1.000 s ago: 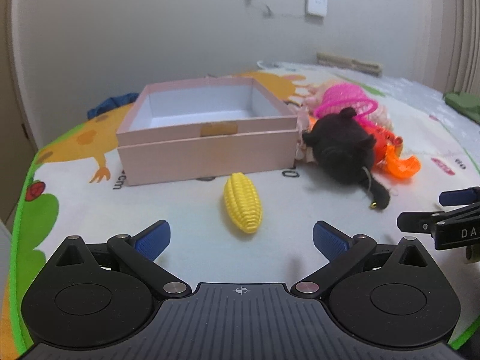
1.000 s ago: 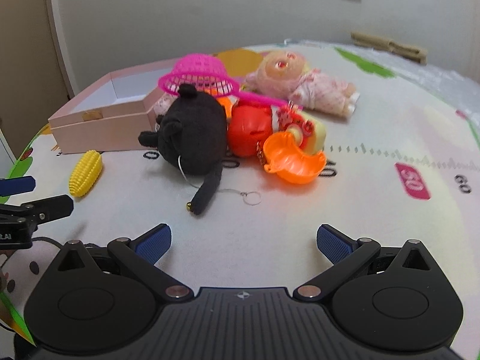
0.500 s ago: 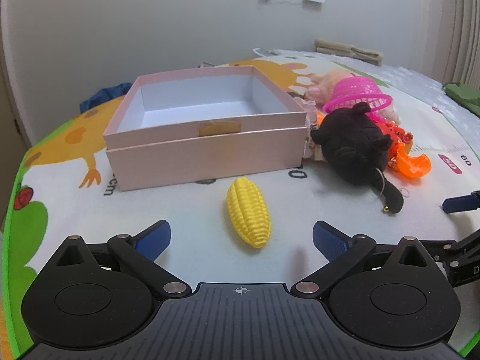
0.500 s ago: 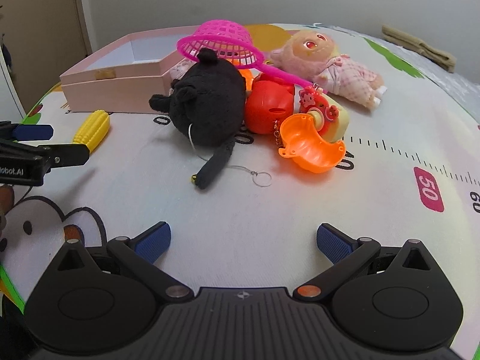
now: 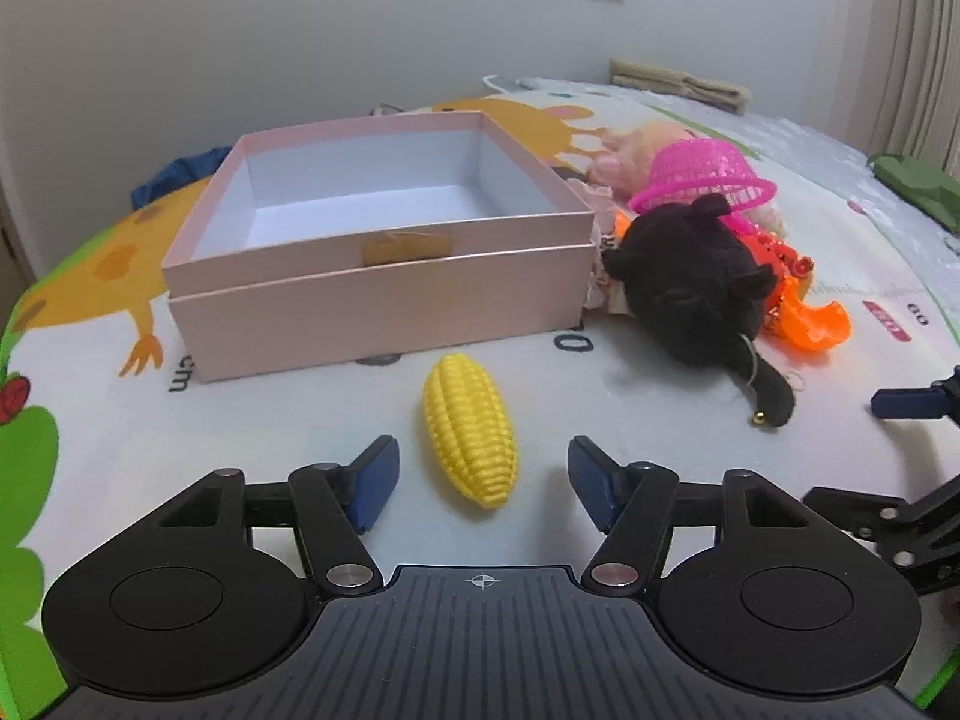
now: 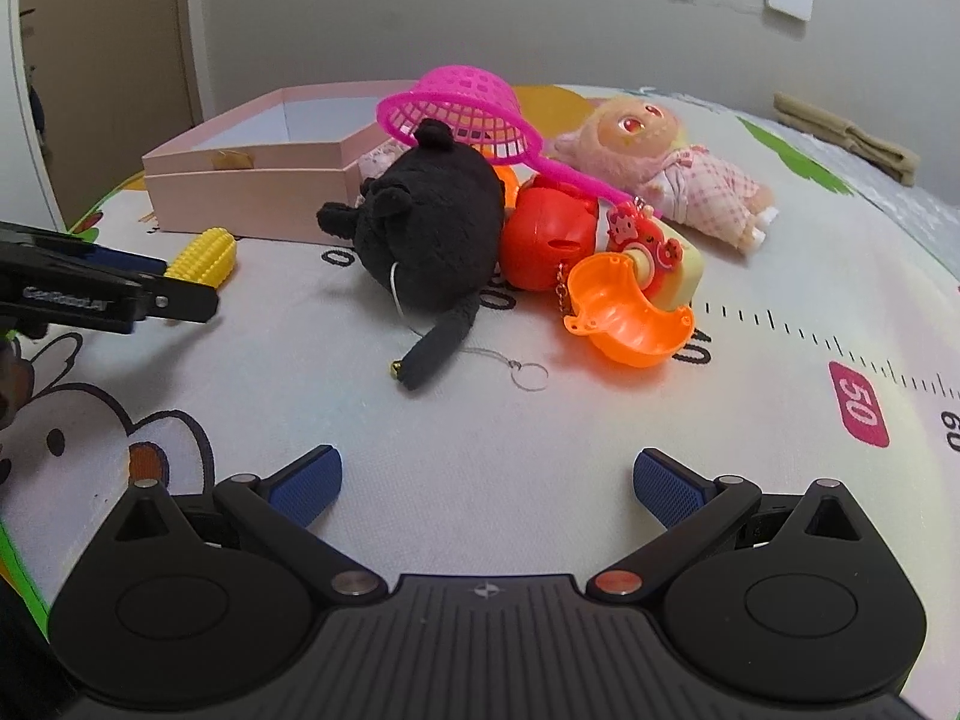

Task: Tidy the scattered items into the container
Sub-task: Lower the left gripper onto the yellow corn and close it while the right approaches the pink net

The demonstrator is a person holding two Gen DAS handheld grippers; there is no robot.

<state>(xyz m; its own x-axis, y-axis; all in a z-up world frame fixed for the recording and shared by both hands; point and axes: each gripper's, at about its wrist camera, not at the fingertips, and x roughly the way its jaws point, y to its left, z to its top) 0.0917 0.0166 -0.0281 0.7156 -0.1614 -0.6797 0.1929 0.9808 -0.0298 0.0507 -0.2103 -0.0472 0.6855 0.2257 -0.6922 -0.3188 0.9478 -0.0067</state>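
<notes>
Since the earlier frames the left gripper (image 5: 483,474) has come down and forward over the play mat (image 5: 300,420), and its blue-padded fingers, wide apart before, have narrowed and now flank the near end of the yellow toy corn (image 5: 469,427) without touching it; a gap shows on both sides and nothing is held. That corn lies lengthwise on the mat just in front of the pink box (image 5: 384,300), whose near wall faces the camera and whose white inside holds nothing that can be seen. Off the box's right corner sits the heap of toys: a black plush (image 5: 690,288) on its side with its tail and small bell toward the mat's near edge, a pink plastic net (image 5: 702,177) resting over it, and an orange shell (image 5: 810,324) just beyond. From the right wrist view the right gripper (image 6: 486,480) hovers low over bare mat, its jaws spread wide and empty, well short of the plush (image 6: 432,222). Behind the plush lie a red ball-like toy (image 6: 549,237) touching it, the orange shell (image 6: 624,318) in front of a cream keychain charm (image 6: 654,258), the net (image 6: 462,111) with its handle slanting down across them, and a doll in a pink checked outfit (image 6: 672,168) lying toward the mat's far right. A thin wire ring (image 6: 531,375) lies by the plush's tail.
</notes>
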